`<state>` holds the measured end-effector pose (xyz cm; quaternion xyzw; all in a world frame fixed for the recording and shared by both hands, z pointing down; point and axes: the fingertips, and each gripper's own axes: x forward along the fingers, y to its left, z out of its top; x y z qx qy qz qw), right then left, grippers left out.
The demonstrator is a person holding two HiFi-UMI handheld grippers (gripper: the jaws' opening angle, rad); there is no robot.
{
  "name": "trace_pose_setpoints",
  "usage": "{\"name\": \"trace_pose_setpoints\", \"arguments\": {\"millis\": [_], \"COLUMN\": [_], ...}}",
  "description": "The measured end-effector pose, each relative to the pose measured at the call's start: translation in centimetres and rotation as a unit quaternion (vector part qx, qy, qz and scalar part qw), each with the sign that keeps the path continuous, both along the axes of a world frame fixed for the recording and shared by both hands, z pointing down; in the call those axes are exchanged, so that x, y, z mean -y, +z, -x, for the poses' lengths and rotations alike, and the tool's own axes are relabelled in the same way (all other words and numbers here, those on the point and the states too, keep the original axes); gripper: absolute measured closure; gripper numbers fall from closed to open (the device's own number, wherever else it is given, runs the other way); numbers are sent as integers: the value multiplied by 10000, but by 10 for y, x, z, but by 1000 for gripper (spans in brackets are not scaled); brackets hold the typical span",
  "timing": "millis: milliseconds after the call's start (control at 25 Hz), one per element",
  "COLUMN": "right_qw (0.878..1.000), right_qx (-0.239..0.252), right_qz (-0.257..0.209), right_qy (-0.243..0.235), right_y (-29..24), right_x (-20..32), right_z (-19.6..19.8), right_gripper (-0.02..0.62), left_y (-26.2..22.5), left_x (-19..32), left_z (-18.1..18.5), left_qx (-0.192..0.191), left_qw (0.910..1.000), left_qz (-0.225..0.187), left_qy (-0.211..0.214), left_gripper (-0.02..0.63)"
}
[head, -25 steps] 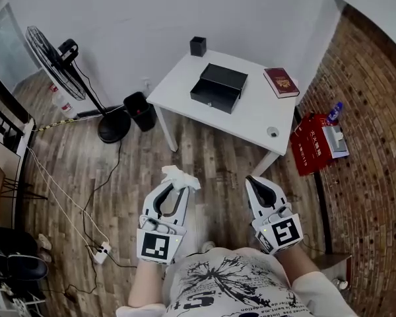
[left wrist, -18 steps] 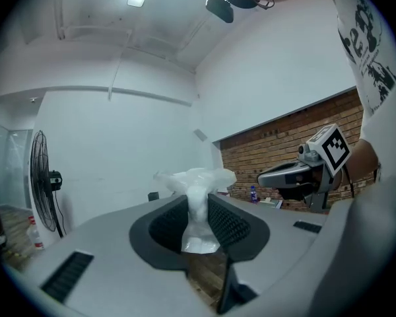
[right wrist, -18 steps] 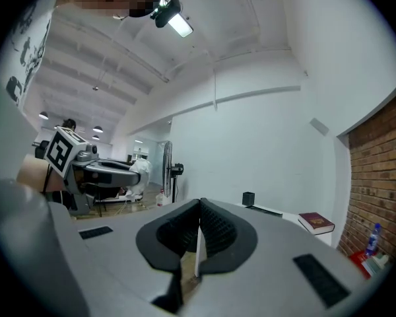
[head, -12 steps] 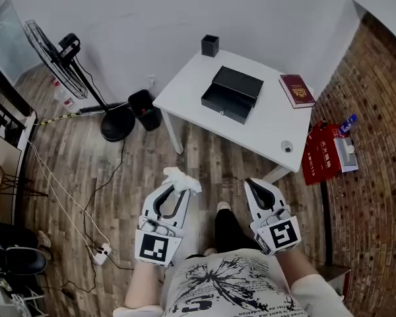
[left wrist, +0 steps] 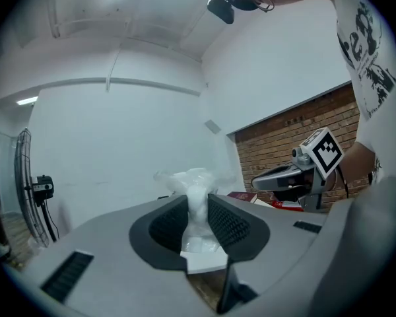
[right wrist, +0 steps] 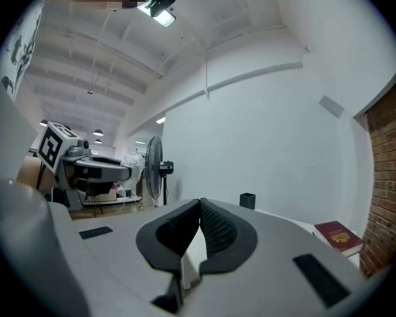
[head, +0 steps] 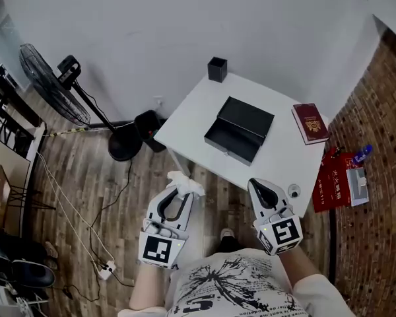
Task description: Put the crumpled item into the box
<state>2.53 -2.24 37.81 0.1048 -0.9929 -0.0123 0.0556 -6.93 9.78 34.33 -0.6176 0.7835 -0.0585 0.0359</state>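
Observation:
My left gripper (head: 180, 185) is shut on a crumpled white wad (head: 184, 183) that sticks out past its tips; in the left gripper view the wad (left wrist: 195, 203) is pinched between the black pads. An open black box (head: 239, 129) lies on the white table (head: 191, 115), ahead and to the right of the wad. My right gripper (head: 256, 185) hangs at the table's near edge, jaws shut with nothing in them. In the right gripper view the right gripper (right wrist: 200, 210) has its pads pressed together.
A dark red book (head: 311, 123) lies at the table's right, a small black cup (head: 216, 69) at its far corner. A standing fan (head: 61, 88) and a black bin (head: 146, 125) are on the wooden floor to the left. A red bag (head: 334, 183) sits by the brick wall.
The table with the box has drawn nearer and now lies just ahead of both grippers. The left gripper still holds the wad; the right one stays shut.

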Motion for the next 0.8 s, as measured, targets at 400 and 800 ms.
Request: {"name": "trace_pose_setpoints", "arguments": {"millis": [400, 800], "right_qw": [9995, 9911], "right_qx": [-171, -411], "right_qz": [44, 185], "right_qy": [260, 1255], "right_y": [13, 28], "right_x": [111, 174], "right_z": [48, 98], "right_gripper": [580, 581], "left_y": [18, 50], "left_x": [120, 220], "left_z": [55, 118], "left_qx": [68, 209], "left_qw": [9995, 9829], "left_qz": [142, 905], "left_qy": [282, 1588], "left_gripper": [503, 502]}}
